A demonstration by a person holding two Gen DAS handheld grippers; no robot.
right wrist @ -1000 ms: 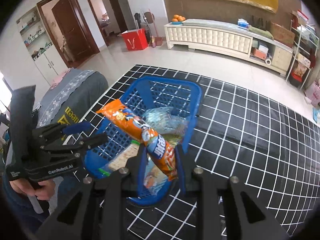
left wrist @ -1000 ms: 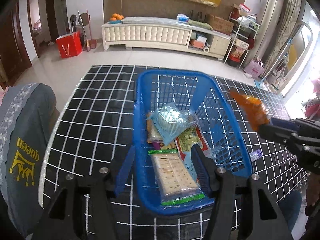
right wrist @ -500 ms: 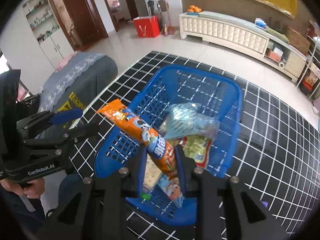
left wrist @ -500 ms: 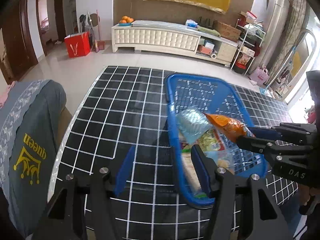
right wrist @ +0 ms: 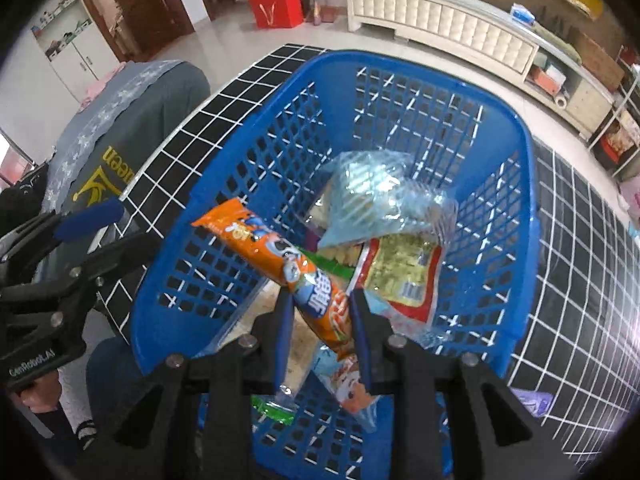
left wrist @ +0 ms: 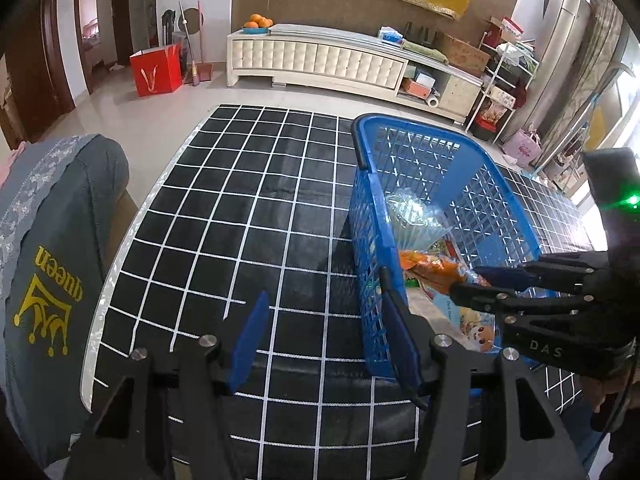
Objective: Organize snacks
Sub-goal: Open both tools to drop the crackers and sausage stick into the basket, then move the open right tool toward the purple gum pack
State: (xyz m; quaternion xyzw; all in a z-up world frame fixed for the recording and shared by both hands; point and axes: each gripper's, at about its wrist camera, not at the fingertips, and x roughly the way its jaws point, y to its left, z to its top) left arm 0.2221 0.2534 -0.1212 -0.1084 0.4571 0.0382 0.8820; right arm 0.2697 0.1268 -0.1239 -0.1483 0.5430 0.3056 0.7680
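Left wrist view: the left tool stands wide with nothing between its pads, over the grid-patterned desk just outside the blue basket. The right tool reaches into the basket from the right, pinching an orange snack packet.

Right wrist view: the right tool is narrowed on that packet, whose long axis slants toward the basket's left wall, apparently above the other snacks.

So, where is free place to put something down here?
Free: the checked tablecloth left of the blue basket, toward the grey chair cover. Crowded: the basket's near half, full of snack packets, with the right gripper over it.
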